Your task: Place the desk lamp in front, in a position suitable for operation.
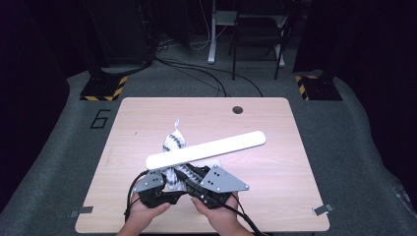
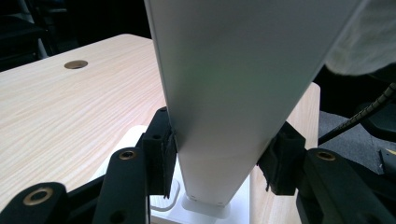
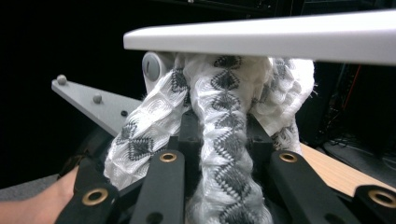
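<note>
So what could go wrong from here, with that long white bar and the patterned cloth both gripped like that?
The left gripper clamps the long white bar only near one end, so the far end, reaching over the table, could sag or twist out of the pads. The right gripper is shut on the patterned cloth, bunched against the bar's underside; a pull might drag the bar askew or snag the fabric. The two grippers sit very close together and could bump.
</note>
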Available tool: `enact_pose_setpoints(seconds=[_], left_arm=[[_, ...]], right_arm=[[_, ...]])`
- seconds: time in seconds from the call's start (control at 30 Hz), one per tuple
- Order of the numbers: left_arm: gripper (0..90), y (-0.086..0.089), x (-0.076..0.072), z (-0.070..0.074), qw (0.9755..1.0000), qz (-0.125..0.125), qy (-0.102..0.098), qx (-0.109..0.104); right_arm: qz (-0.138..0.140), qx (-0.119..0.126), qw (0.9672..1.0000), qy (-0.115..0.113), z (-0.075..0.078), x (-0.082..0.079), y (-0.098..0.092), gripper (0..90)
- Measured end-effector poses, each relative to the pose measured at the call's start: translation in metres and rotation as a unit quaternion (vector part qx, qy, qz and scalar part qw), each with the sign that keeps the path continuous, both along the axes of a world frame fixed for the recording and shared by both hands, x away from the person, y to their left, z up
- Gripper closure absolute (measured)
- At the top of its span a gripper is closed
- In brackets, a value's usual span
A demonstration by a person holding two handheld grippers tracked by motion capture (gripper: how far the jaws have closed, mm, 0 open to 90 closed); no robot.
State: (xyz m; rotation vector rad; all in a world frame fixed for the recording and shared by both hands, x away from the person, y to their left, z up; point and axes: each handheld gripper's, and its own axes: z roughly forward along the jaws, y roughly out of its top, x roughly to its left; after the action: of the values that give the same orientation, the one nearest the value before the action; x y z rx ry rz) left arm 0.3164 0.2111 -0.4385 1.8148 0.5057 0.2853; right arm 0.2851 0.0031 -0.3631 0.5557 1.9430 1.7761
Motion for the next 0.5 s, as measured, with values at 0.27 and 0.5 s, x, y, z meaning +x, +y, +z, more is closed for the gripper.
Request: enact_pose_setpoints(seconds=[0.27, 0.5], left_arm=[[52.7, 0.001, -0.001, 0.001, 1.0, -0.002, 0.002, 0.008], [52.7, 0.0, 0.0, 0.001, 0.9999, -0.006, -0.001, 0.01]], right_arm=[[-0.002, -0.017, 0.9998, 0.008, -0.011, 0.004, -0.001, 74.2], [-0.015, -0.024, 0.9994, 0.02, -0.021, 0.005, -0.006, 74.0]])
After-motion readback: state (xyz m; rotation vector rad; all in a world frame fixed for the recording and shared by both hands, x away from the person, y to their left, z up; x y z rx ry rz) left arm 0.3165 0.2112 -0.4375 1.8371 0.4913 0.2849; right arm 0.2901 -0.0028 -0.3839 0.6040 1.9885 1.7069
